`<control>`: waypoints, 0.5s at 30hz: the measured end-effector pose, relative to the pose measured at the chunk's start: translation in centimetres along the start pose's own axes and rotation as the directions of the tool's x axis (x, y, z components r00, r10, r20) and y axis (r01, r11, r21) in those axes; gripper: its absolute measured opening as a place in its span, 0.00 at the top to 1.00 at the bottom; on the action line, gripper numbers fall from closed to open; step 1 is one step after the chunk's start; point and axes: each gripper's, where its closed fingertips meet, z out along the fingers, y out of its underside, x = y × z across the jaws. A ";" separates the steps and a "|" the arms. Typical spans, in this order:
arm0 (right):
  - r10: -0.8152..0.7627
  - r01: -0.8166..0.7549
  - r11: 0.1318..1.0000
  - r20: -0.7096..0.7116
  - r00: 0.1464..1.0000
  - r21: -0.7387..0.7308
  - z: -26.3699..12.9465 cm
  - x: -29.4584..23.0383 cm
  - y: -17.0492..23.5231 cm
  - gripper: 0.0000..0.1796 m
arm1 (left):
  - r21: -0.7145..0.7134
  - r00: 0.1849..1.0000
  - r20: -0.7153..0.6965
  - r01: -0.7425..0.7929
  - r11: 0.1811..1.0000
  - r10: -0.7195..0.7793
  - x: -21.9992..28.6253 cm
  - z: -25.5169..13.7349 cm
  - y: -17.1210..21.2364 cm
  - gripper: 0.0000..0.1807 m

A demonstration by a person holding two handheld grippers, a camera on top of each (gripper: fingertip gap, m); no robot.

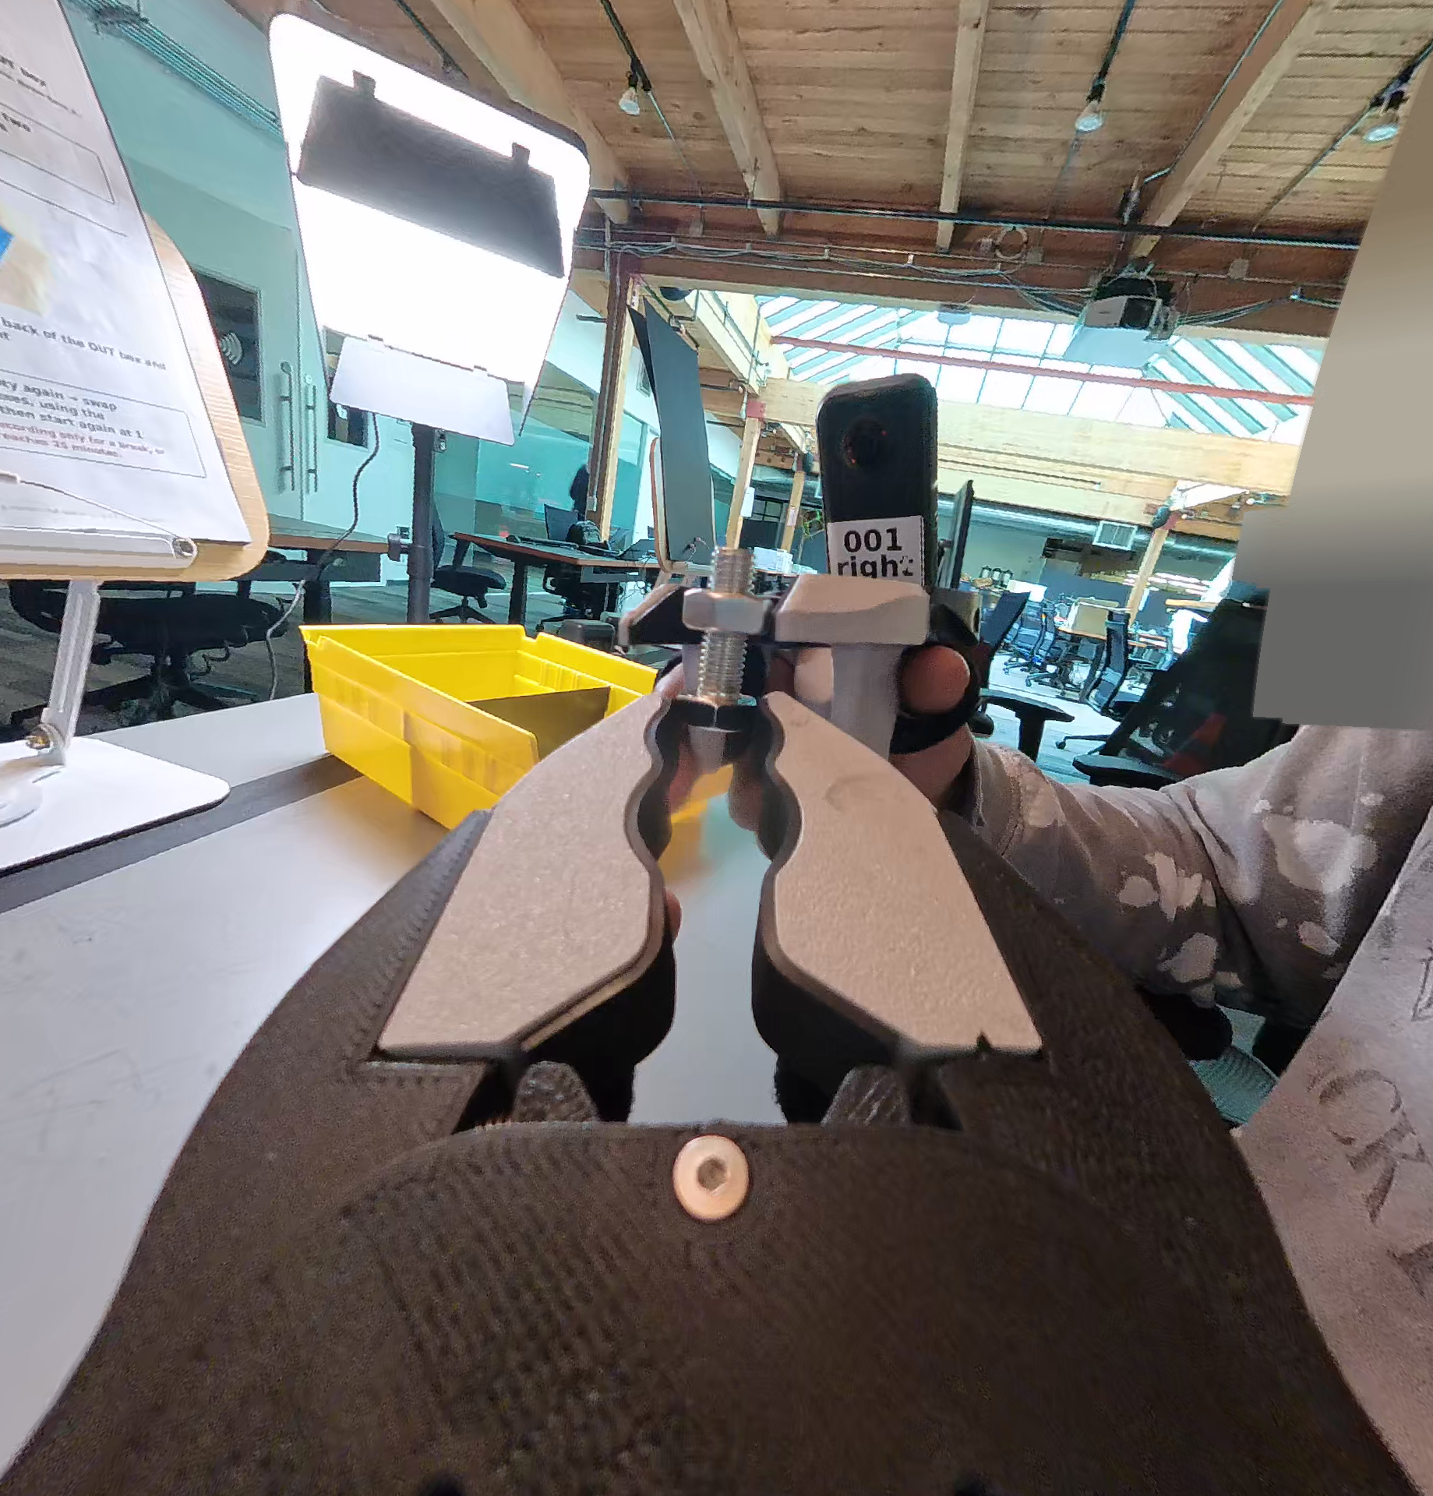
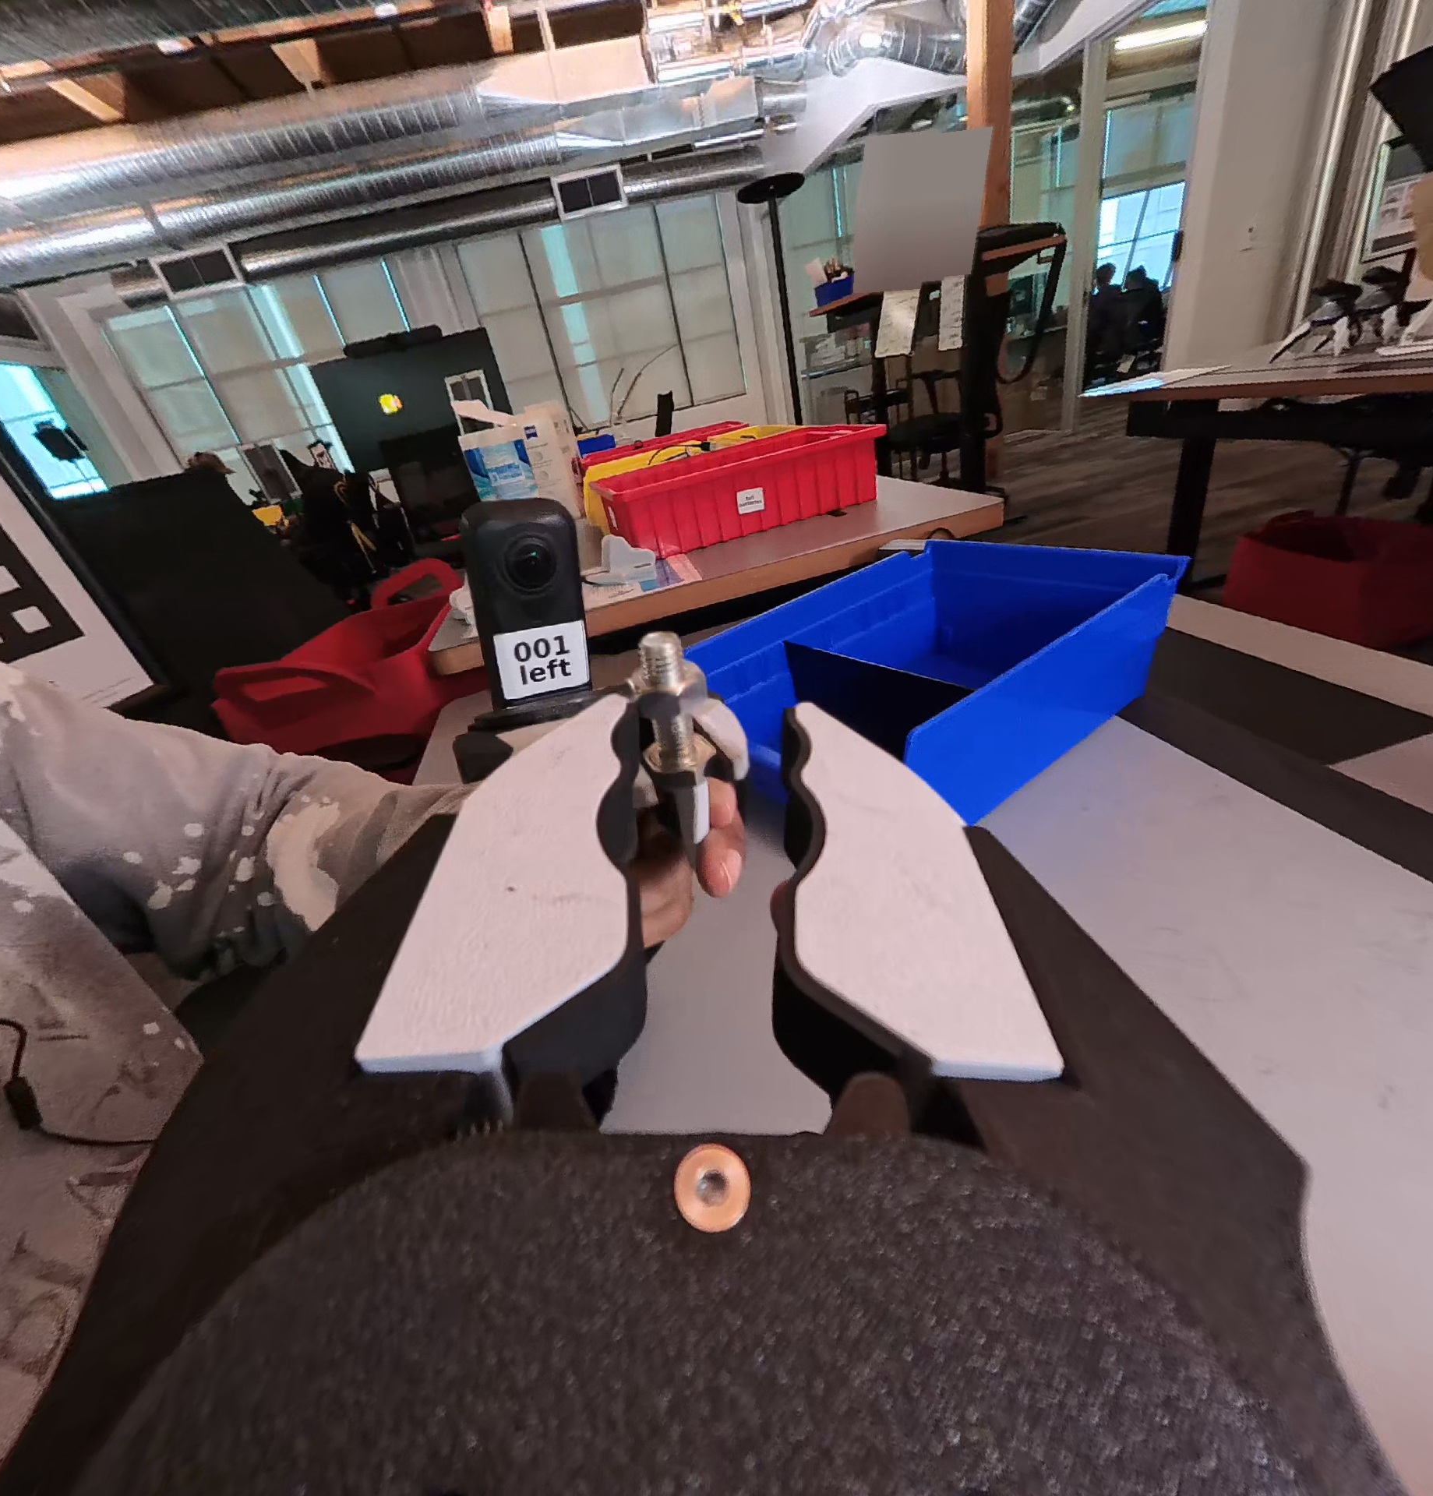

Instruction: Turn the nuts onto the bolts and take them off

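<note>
Left gripper (image 1: 709,716) fingertips clamp the bolt (image 1: 719,643) by its head, shaft upright above the table (image 1: 170,1012). Left wrist view shows the right gripper (image 1: 729,619) closed around the nut (image 1: 725,613) midway up the thread; the right wrist view looks to show a gap beside it, so cannot tell. Only the left view shows the yellow bin (image 1: 421,696); only the right view shows the blue bin (image 2: 1020,704).

The left tool (image 1: 709,728) points up and away with its tips closed on a bolt (image 1: 717,648), while the right tool (image 2: 709,728), held level by a gloved hand (image 1: 931,696), faces it with fingers parted.
</note>
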 end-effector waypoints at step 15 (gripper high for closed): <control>0.094 -0.089 0.994 -0.095 0.991 0.062 -1.3 2.6 -0.8 0.90 | 0.020 1.000 -0.003 0.010 1.000 -0.010 -0.3 -0.3 -0.5 0.90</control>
